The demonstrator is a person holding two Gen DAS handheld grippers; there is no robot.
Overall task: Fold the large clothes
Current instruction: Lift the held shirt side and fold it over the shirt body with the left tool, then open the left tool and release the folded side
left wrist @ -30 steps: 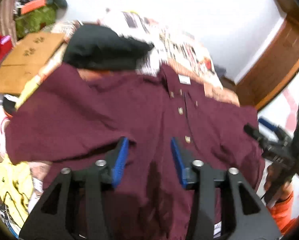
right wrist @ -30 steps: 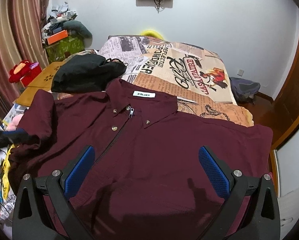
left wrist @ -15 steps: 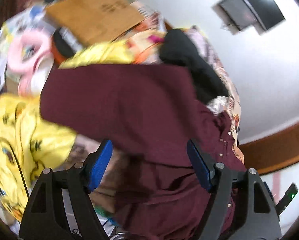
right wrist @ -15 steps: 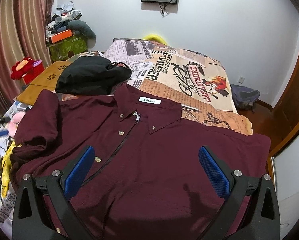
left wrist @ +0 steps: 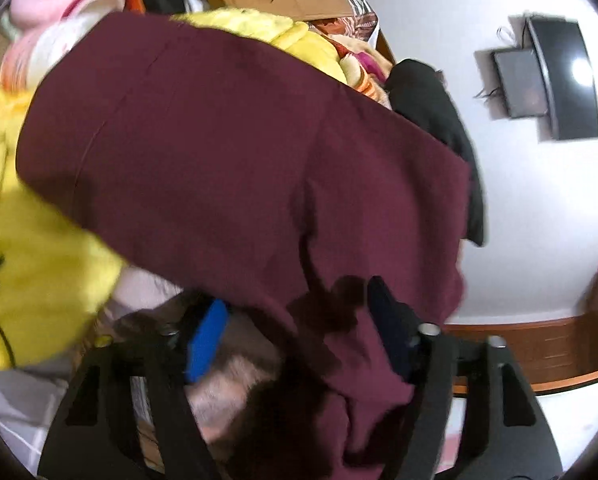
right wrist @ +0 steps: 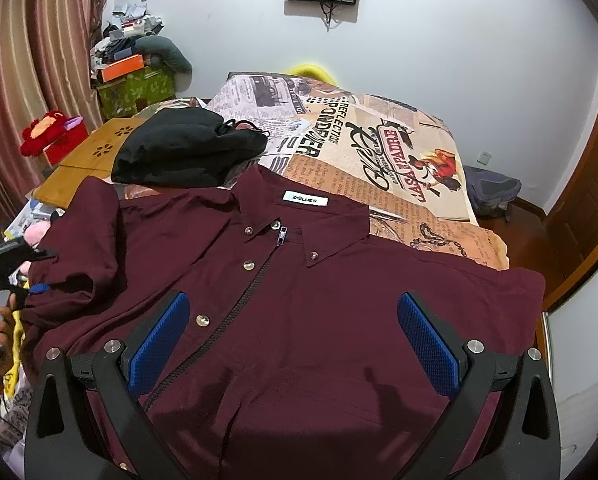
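Note:
A maroon short-sleeved shirt (right wrist: 299,304) lies front up on the bed, collar towards the far wall. My right gripper (right wrist: 295,340) is open and empty, hovering over the shirt's chest. My left gripper (left wrist: 295,332) is open at the shirt's left sleeve (left wrist: 219,152); the sleeve's edge lies between its blue pads (left wrist: 205,340). It also shows in the right wrist view (right wrist: 23,276) at the left sleeve (right wrist: 83,248).
A black garment (right wrist: 187,152) lies on the printed bedspread (right wrist: 379,152) behind the collar. A yellow cloth (left wrist: 31,248) and pink items lie beside the bed at left. A wooden board (right wrist: 87,160), red toy and boxes stand left. A wooden door is right.
My left gripper has swung from above the shirt's front to its left sleeve and come close to the edge. My right gripper has stayed open and moved slightly back.

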